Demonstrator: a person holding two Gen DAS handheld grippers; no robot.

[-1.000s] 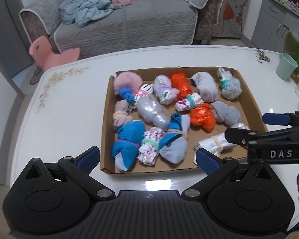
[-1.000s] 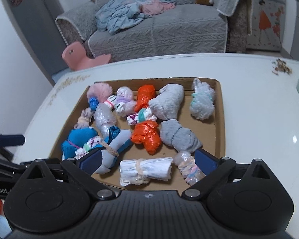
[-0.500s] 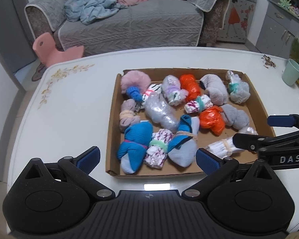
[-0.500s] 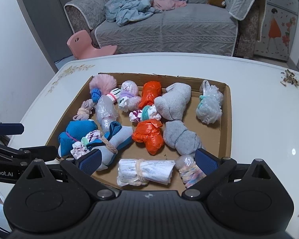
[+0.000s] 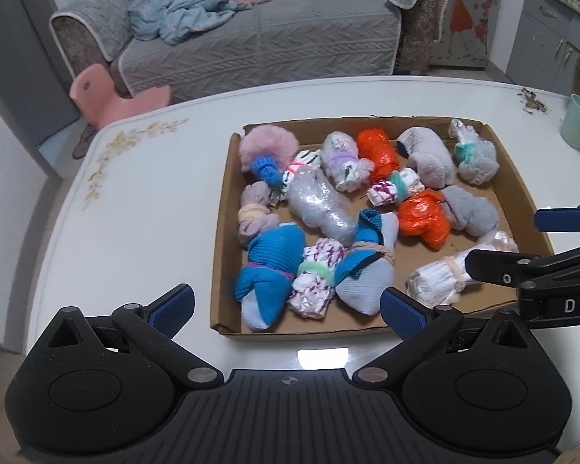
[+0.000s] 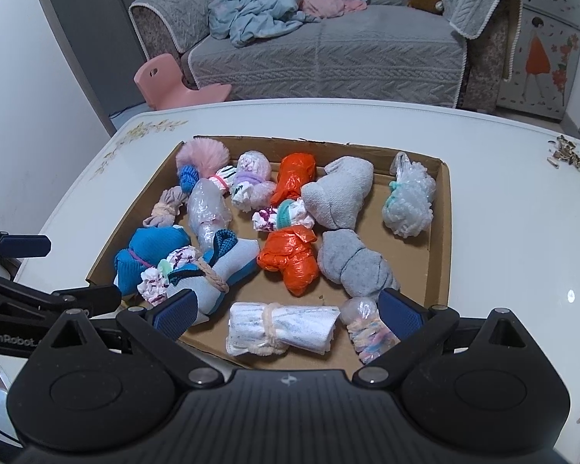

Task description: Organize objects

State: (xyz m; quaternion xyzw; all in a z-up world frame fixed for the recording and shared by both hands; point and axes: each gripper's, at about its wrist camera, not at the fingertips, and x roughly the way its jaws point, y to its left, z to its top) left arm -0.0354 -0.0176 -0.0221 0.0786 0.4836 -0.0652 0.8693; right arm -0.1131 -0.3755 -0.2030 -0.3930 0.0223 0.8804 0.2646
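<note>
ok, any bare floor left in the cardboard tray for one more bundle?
Some. Bare cardboard tray floor lies between the bubble-wrap bundle and the grey sock, and a strip between the orange bag and the white roll. The left half is crowded, bundles touching.

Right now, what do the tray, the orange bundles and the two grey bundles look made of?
Tray: brown corrugated cardboard, matte, with raw cut edges. Orange bundles: thin plastic film, probably bags, glossy and crinkled with sharp highlights. Grey bundles: soft knit fabric, likely socks, matte and fuzzy with no shine.
</note>
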